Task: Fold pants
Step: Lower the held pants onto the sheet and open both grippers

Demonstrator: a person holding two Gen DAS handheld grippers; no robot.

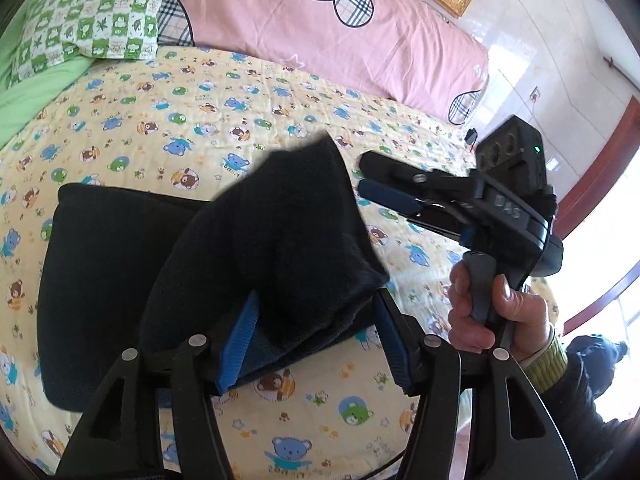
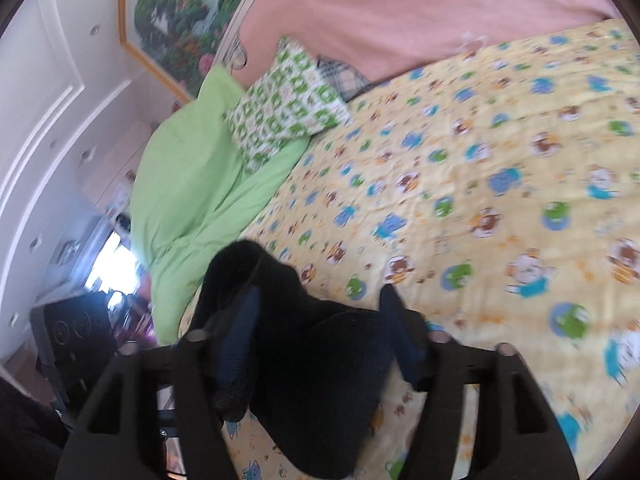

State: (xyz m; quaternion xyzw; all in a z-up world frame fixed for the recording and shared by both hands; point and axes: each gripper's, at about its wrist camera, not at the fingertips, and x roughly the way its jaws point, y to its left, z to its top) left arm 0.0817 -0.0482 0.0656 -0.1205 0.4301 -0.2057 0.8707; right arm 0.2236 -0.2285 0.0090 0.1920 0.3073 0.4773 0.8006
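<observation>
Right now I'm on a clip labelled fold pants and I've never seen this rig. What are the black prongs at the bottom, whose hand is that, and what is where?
There is no robot: a person carries a hand-held two-finger gripper in each hand, with a fisheye camera on each looking forward along its fingers. The prongs at the bottom of each picture are those fingers.

The left wrist view shows the left gripper, its blue pads around a raised bunch of the dark pants; the rest of the garment lies on the yellow bear-print quilt. To the right, the person's hand holds the right gripper, seen side-on.

The right wrist view is blurred; dark cloth lies between its fingers, though a firm grip cannot be confirmed. Behind are a green checked pillow and pink bedding.
</observation>
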